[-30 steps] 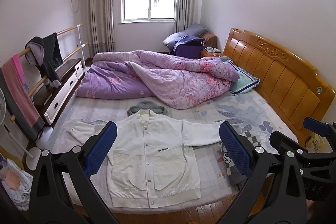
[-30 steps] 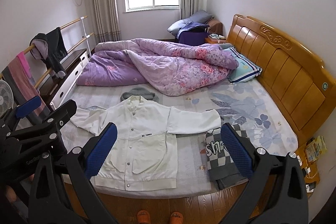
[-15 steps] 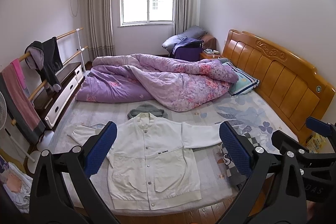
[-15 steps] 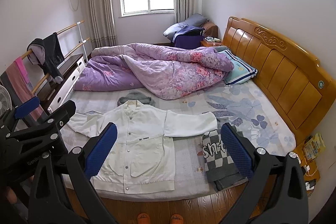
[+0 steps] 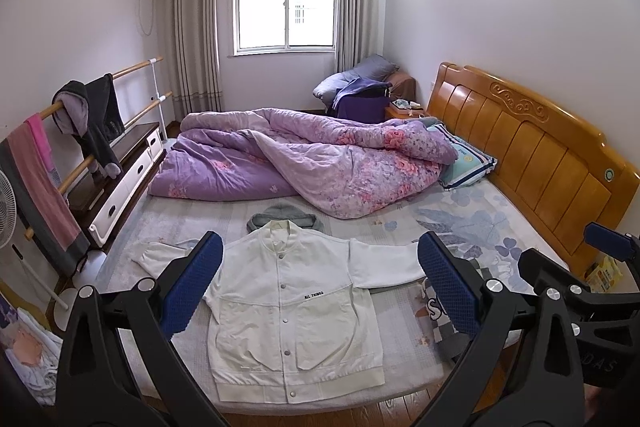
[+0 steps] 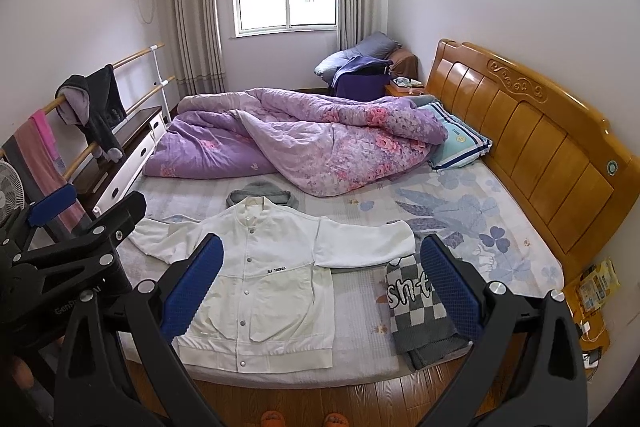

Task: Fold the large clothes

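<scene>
A white snap-button jacket lies flat and face up at the near edge of the bed, both sleeves spread sideways. My left gripper hovers well above and in front of it, open and holding nothing. My right gripper is likewise open and empty, raised in front of the bed. The left gripper's body shows at the left edge of the right wrist view, and the right gripper's body at the right edge of the left wrist view. A folded grey checkered garment lies just right of the jacket's sleeve.
A grey hooded garment lies behind the jacket's collar. A rumpled purple floral duvet fills the far half of the bed, with a pillow by the wooden headboard. A clothes rail and cabinet stand left. Orange slippers show below.
Both grippers have pulled back and tilted upward, so the bed sits lower and smaller in both views. The jacket has not moved.
</scene>
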`<state>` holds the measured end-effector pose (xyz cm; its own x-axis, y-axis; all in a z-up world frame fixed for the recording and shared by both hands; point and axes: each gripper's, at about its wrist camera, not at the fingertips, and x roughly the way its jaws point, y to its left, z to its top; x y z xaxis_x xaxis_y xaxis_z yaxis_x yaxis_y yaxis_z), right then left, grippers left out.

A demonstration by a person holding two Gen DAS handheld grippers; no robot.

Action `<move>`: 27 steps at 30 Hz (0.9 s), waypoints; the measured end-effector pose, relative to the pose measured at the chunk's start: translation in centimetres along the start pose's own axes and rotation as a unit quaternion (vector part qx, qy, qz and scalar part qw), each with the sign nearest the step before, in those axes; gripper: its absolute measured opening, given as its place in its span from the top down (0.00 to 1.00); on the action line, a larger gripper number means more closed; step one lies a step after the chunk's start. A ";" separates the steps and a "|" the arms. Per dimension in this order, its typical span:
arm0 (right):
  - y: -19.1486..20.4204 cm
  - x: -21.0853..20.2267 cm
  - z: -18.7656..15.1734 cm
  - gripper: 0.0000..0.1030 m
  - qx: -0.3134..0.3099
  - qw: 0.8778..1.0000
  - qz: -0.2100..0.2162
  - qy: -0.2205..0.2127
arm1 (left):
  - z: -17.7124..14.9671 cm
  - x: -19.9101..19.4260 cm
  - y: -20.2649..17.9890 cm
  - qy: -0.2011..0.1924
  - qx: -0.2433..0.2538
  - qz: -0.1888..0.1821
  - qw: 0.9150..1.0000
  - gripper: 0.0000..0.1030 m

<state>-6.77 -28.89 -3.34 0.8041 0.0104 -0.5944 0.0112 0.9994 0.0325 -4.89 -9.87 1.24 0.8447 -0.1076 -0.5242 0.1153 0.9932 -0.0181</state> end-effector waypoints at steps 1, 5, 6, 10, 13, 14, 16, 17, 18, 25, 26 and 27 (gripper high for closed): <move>0.0 0.0 0.0 0.08 0.001 1.000 0.000 0.000 | 0.0 -0.1 0.0 0.000 -0.001 0.000 1.000 0.05; 0.1 -0.2 0.0 0.08 0.002 1.000 0.001 0.001 | 0.0 -0.1 0.0 0.000 -0.002 0.000 1.000 0.05; 0.1 -0.3 0.0 0.08 0.001 1.000 0.001 0.001 | 0.0 -0.1 0.0 -0.001 -0.002 0.000 1.000 0.05; 0.1 -0.3 0.0 0.08 -0.001 1.000 -0.002 0.001 | -0.1 -0.1 -0.2 -0.003 -0.001 0.002 1.000 0.05; 0.2 -0.4 0.1 0.08 -0.002 1.000 -0.002 0.000 | -0.1 -0.2 -0.3 0.000 -0.004 -0.001 1.000 0.05; 0.2 -0.3 0.1 0.08 -0.002 1.000 -0.002 0.001 | -0.2 -0.2 -0.4 -0.001 -0.004 0.000 1.000 0.05; 0.3 -0.4 0.1 0.08 -0.002 1.000 -0.003 0.000 | -0.2 -0.2 -0.4 -0.002 -0.003 0.001 1.000 0.05; 0.3 -0.5 0.1 0.08 -0.003 1.000 -0.003 0.000 | -0.2 -0.2 -0.4 -0.002 -0.002 0.001 1.000 0.05; 0.3 -0.4 0.1 0.08 -0.002 1.000 -0.003 0.002 | -0.2 -0.2 -0.5 -0.002 -0.001 0.002 1.000 0.05; 0.3 -0.5 0.1 0.08 -0.002 1.000 -0.004 0.000 | -0.2 -0.2 -0.5 -0.002 -0.004 0.002 1.000 0.05; 0.3 -0.5 0.1 0.08 -0.003 1.000 -0.004 0.000 | -0.2 -0.2 -0.5 -0.002 -0.004 0.001 1.000 0.05; 0.2 -0.5 0.1 0.08 -0.002 1.000 -0.003 0.000 | -0.2 -0.2 -0.5 -0.002 -0.003 0.002 1.000 0.05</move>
<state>-7.07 -28.70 -2.93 0.8040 0.0035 -0.5946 0.0140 0.9996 0.0247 -5.26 -10.29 1.19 0.8475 -0.1043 -0.5204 0.1087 0.9938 -0.0221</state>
